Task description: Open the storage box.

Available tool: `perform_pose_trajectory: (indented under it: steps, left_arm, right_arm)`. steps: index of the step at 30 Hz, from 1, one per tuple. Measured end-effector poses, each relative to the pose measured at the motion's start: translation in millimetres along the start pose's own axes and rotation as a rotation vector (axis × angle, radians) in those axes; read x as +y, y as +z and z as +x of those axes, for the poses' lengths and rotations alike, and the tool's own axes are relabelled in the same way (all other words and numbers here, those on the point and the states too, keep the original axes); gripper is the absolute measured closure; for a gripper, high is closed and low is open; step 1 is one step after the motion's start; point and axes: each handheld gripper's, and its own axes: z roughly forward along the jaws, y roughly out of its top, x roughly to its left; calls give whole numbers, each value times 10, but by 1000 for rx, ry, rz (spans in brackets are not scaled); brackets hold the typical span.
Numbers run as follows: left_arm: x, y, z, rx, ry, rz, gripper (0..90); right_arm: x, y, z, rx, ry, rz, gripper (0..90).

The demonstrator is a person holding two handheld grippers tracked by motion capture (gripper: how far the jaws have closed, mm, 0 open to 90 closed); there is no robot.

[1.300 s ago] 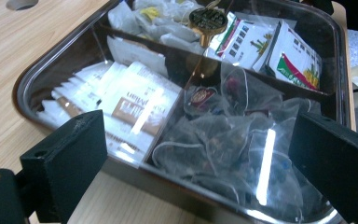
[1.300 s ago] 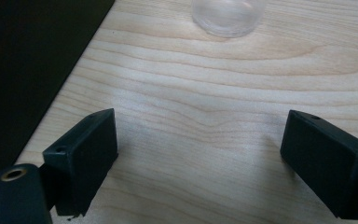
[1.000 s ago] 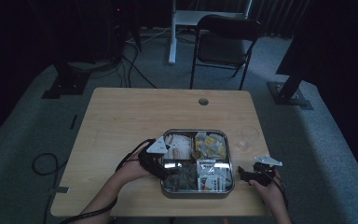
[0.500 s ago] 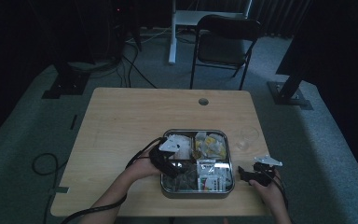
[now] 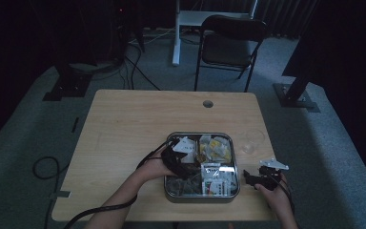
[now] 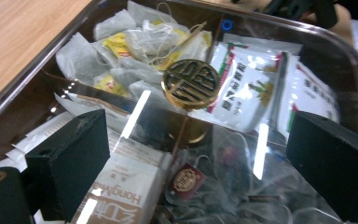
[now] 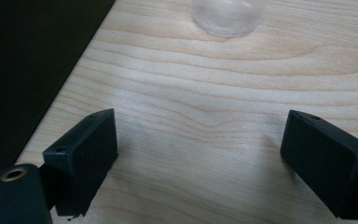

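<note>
Tea bags and sachets fill a square metal box (image 5: 202,195) with a clear lid, which sits on the near part of the wooden counter (image 5: 133,124), toward its right half. The left hand-held gripper (image 5: 175,160) hangs over the box's left side, gripped by the person's left hand (image 5: 155,167), with its cable trailing off the near edge. In the left gripper view its two black jaws stand wide apart with nothing between them, poised just above the transparent lid (image 6: 261,149). A round brass knob (image 6: 191,84) with an openwork pattern rises from the middle of that lid, ahead of the jaws and clear of both. Under the lid the box is divided into compartments: loose white tea bags with yellow tags (image 6: 135,42) in one far section, white sachets printed in red and green (image 6: 247,88) in the one beside it, paper packets lettered "HongMa" (image 6: 126,186) nearest the left jaw, and clear-wrapped items (image 6: 223,186) too blurred by glare to name. The right hand-held gripper (image 5: 262,177) rests low at the counter's near right corner, just right of the box and apart from it, in the person's right hand (image 5: 277,196). Its jaws are likewise spread wide and empty over bare wood. A clear glass cup (image 7: 227,16) stands ahead of it, near the box's far right corner. Beyond the counter a dark folding chair (image 5: 228,43) stands on the grey carpet.
</note>
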Motion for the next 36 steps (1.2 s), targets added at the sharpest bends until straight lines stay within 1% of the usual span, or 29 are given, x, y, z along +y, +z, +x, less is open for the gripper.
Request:
perform_pose_trajectory:
  steps: [1,4,5,7,9,10,11,12,14,15,16,17,18,20,24,25,26,27,28,29,30,31,32,34,35,36]
  left_arm:
    - [9,13,-2,6,0,0,99]
    - [43,54,-1,6,-1,5,102]
    - [51,63,-2,6,0,5,128]
    - [80,103,-2,3,1,18,128]
    - [100,133,-8,-2,-3,19,133]
    - [107,145,-8,-1,-3,20,158]
    - [113,154,-4,-6,-8,15,158]
    - [115,164,3,-5,-20,10,198]
    - [118,191,8,10,-16,21,205]
    - [119,203,11,16,-21,26,221]
    - [121,212,14,15,-22,26,274]
    - [126,221,17,22,-20,33,274]
    - [130,234,18,28,-21,34,332]
    - [140,255,18,28,-22,38,343]
    - [161,292,16,15,-19,46,371]
    - [168,301,14,17,-22,44,381]
    - [176,305,17,19,-17,46,389]
    - [181,310,19,15,-20,45,408]
    - [186,316,15,21,-24,42,441]
    - [188,318,17,19,-23,40,441]
    - [190,318,17,17,-20,38,463]
    - [191,319,15,23,-16,38,518]
    - [191,318,19,14,-21,35,518]
    - [193,321,12,9,-18,32,555]
    - [196,321,1,14,-9,36,579]
    - [196,321,0,18,-4,40,580]
  right_arm:
    - [0,0,0,0,0,0,102]
    - [0,0,-1,0,-1,0,103]
    - [0,0,-1,0,-1,0,103]
    - [0,0,0,0,-1,0,103]
    - [0,0,0,0,0,0,103]
    - [0,-1,0,0,0,1,103]
    - [0,-1,0,0,0,1,103]
    - [0,0,-1,0,0,0,103]
    - [0,0,-1,0,0,0,103]
    - [0,-1,-1,0,0,0,103]
    - [0,0,-1,0,0,0,103]
    - [0,0,-1,0,0,0,103]
    - [0,0,-1,0,-1,0,103]
    - [0,-1,-1,0,0,0,103]
    - [0,-1,-1,0,0,0,103]
    - [0,-1,0,0,0,0,103]
    - [0,-1,-1,0,0,0,103]
    - [0,-1,-1,0,-1,0,103]
    - [0,0,-1,0,0,0,103]
    - [0,0,-1,0,-1,0,103]
    - [0,0,-1,0,-1,0,103]
    - [0,0,-1,0,-1,0,103]
    - [0,0,-1,0,-1,0,103]
    - [0,0,-1,0,-1,0,103]
    - [0,0,-1,0,-1,0,103]
    - [0,0,-1,0,0,0,103]
